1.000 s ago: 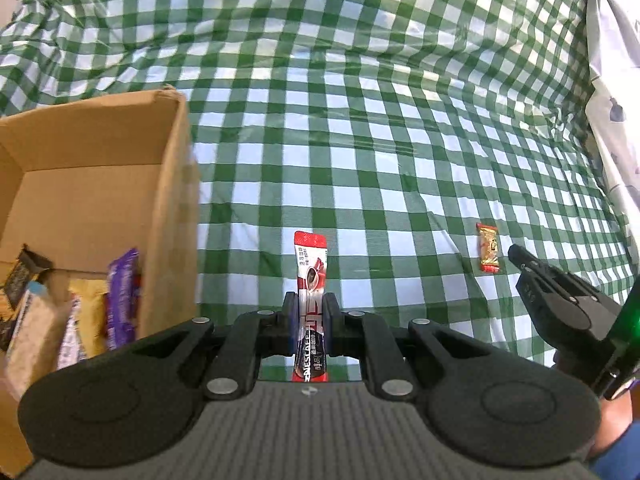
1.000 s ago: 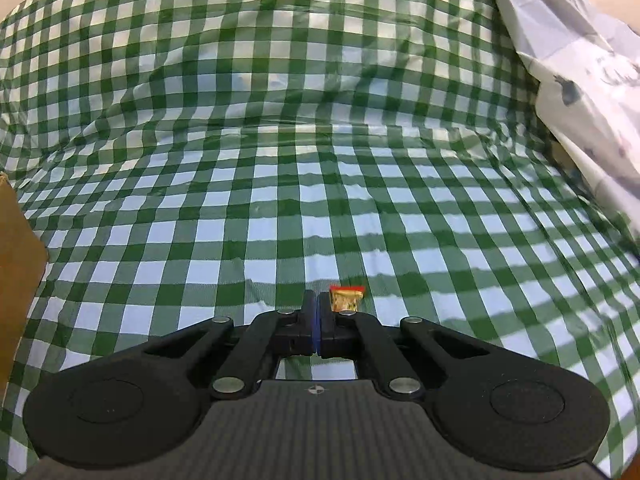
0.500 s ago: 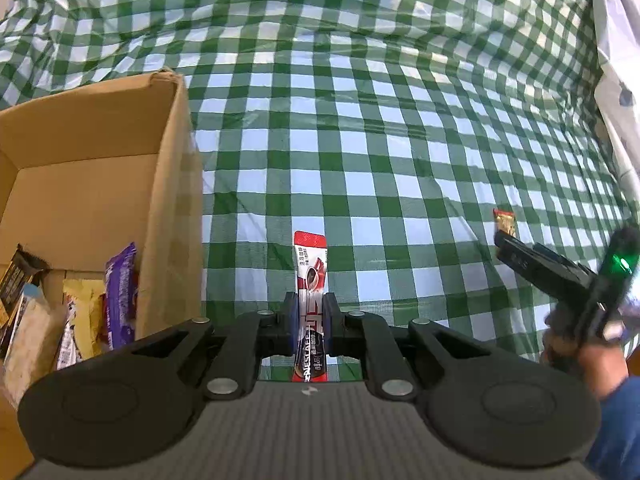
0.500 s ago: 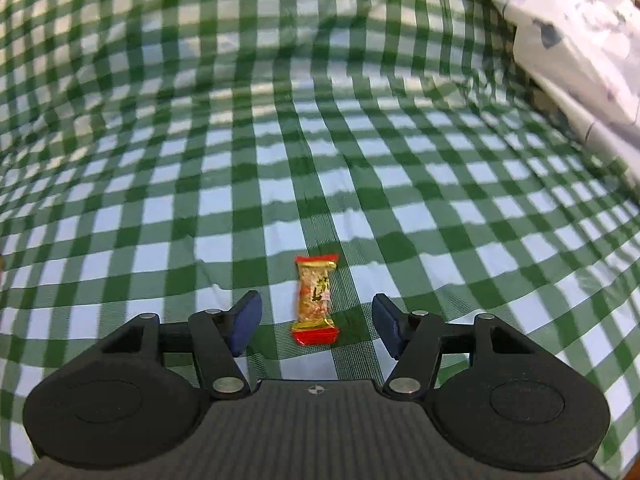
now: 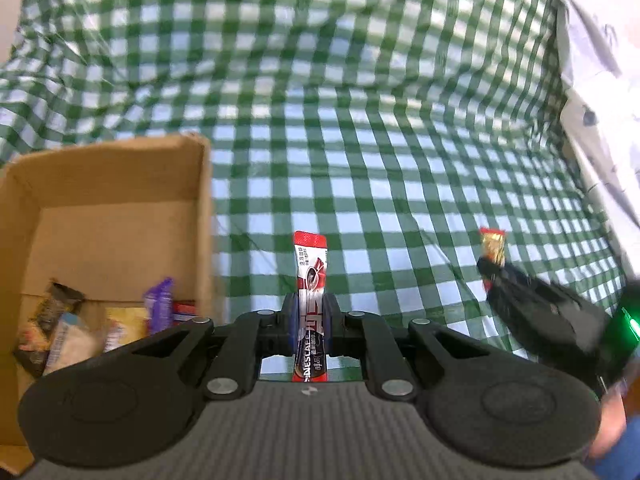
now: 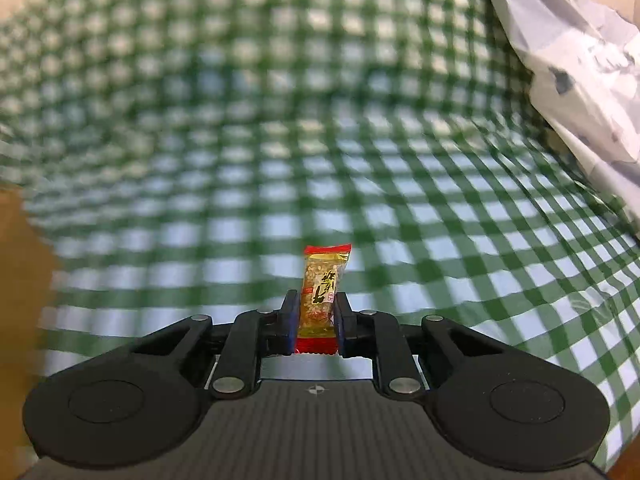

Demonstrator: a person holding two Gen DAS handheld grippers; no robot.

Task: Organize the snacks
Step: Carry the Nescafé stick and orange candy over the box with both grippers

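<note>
The left gripper [image 5: 311, 320] pinches a coffee stick [image 5: 311, 304] at lower centre; the right gripper [image 6: 316, 322], its jaws having just been closing, clamps a candy [image 6: 322, 292].

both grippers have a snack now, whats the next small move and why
Probably carry the left gripper over the open cardboard box and drop its red coffee stick in. Its jaws are clamped on the stick, the box sits just to its left with other snacks already inside. The right gripper, whose jaws have just closed on the small red and gold candy, can follow.
</note>
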